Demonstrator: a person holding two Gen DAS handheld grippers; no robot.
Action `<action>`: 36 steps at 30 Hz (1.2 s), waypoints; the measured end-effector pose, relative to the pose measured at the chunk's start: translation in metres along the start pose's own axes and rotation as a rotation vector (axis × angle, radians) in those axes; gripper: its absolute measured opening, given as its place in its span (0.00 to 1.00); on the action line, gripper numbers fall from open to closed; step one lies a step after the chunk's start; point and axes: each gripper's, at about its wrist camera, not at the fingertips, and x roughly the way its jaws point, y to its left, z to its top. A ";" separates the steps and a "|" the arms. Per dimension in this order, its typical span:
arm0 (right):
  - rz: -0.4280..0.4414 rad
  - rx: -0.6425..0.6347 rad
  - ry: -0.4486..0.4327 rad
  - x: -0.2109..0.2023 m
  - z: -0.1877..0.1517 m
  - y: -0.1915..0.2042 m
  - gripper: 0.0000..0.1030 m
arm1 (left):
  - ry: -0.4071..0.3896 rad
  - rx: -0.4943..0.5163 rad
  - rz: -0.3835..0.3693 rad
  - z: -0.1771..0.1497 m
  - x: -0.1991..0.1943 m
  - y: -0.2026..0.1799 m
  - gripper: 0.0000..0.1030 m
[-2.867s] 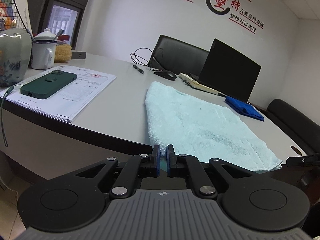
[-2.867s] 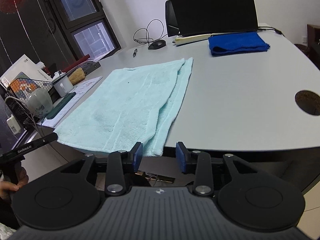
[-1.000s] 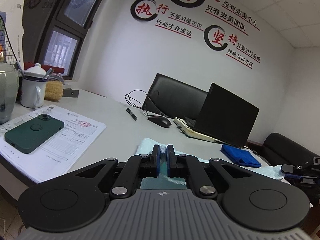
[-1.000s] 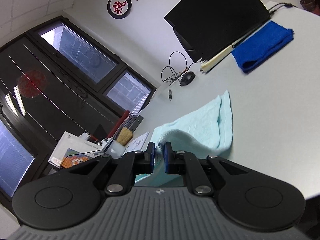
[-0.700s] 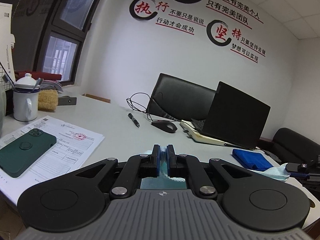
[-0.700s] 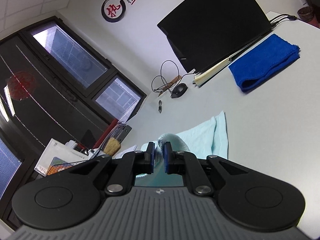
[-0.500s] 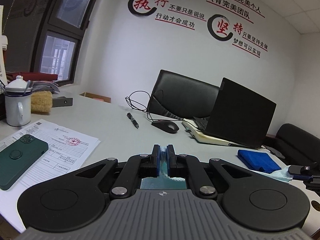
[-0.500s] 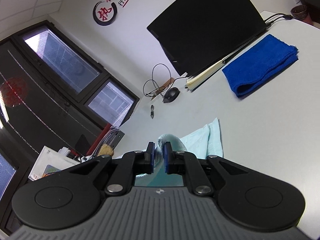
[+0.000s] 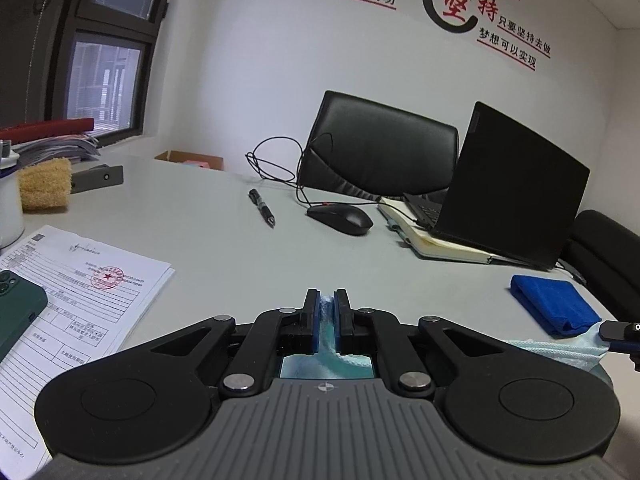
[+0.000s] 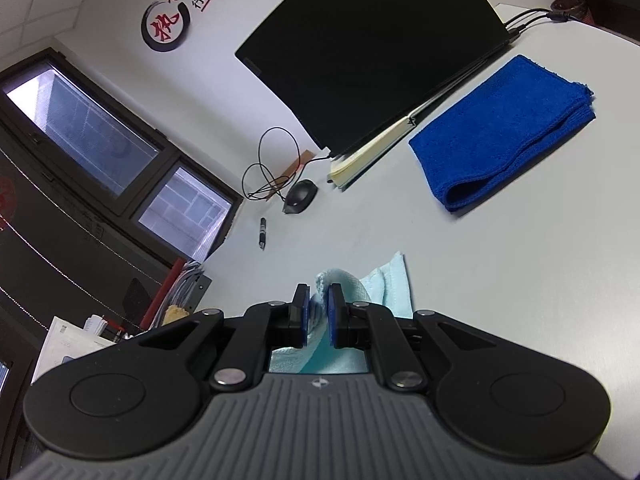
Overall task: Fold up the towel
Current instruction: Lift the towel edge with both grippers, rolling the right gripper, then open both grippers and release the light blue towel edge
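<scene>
The light blue towel (image 9: 327, 354) is pinched at one corner between the pads of my left gripper (image 9: 327, 305), which is shut on it; most of the cloth hangs hidden below the gripper body. At the right edge of the left wrist view another stretch of the towel (image 9: 560, 350) runs to the tip of the other gripper (image 9: 620, 330). In the right wrist view my right gripper (image 10: 319, 298) is shut on a bunched corner of the towel (image 10: 340, 280), and the far edge of the towel (image 10: 394, 284) lies on the grey desk (image 10: 500, 264) just ahead.
Ahead on the desk stand a black laptop (image 9: 508, 184) on a notebook (image 9: 436, 246), a folded dark blue cloth (image 10: 504, 128), a mouse (image 9: 340, 218), a pen (image 9: 262, 208) and a cable. Papers (image 9: 80, 292) and a green phone (image 9: 16, 316) lie left. A black chair (image 9: 376, 148) stands behind.
Both grippers have carried their towel corners forward over the desk toward the laptop and blue cloth. Less of the flat towel shows ahead of the right gripper. Both grips stayed shut.
</scene>
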 end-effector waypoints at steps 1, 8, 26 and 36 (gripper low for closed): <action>-0.004 0.002 0.002 0.002 0.001 -0.001 0.10 | 0.009 -0.001 0.002 0.000 0.005 0.001 0.08; -0.023 0.015 0.014 0.020 0.010 -0.005 0.10 | 0.024 0.003 0.029 -0.001 0.021 0.002 0.09; -0.079 -0.144 -0.033 0.029 0.020 0.013 0.45 | -0.038 -0.019 0.101 0.008 0.011 0.017 0.29; -0.127 -0.316 -0.077 0.007 0.020 0.033 0.45 | -0.025 0.143 -0.017 0.001 -0.006 -0.020 0.31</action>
